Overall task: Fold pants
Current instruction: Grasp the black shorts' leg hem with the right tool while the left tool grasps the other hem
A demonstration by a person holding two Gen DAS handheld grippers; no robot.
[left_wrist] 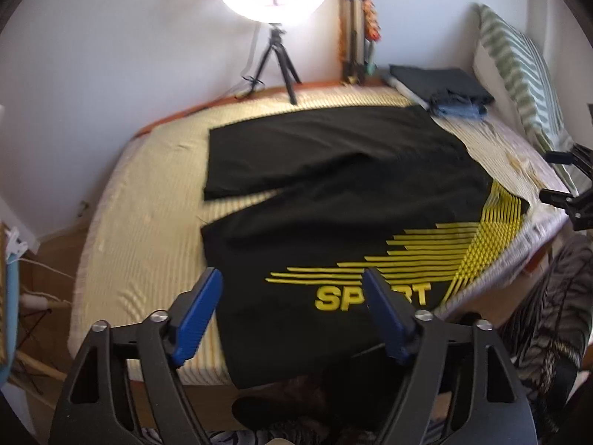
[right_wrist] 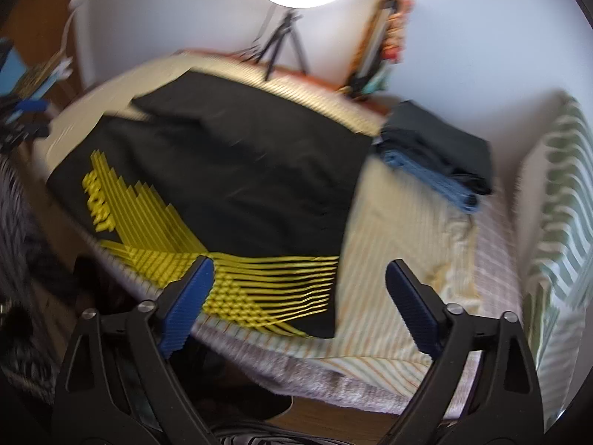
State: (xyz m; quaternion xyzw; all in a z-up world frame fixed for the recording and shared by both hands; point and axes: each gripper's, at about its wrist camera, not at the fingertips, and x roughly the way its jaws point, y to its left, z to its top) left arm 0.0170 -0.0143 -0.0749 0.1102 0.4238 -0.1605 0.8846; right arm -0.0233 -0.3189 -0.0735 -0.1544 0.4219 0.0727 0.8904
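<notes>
Black shorts (left_wrist: 333,193) with yellow stripes and the word SPORT lie spread flat on the bed, legs pointing left in the left wrist view. They also show in the right wrist view (right_wrist: 241,163). My left gripper (left_wrist: 292,278) is open and empty, above the near leg by the SPORT print. My right gripper (right_wrist: 300,267) is open and empty, above the striped waist corner (right_wrist: 296,296) near the bed's front edge. The right gripper also shows at the right edge of the left wrist view (left_wrist: 567,185).
A striped yellow sheet (left_wrist: 148,241) covers the bed. A stack of folded dark and blue clothes (right_wrist: 437,155) lies at the back right. A striped pillow (right_wrist: 563,193) stands on the right. A ring light on a tripod (left_wrist: 276,55) stands at the far edge by the wall.
</notes>
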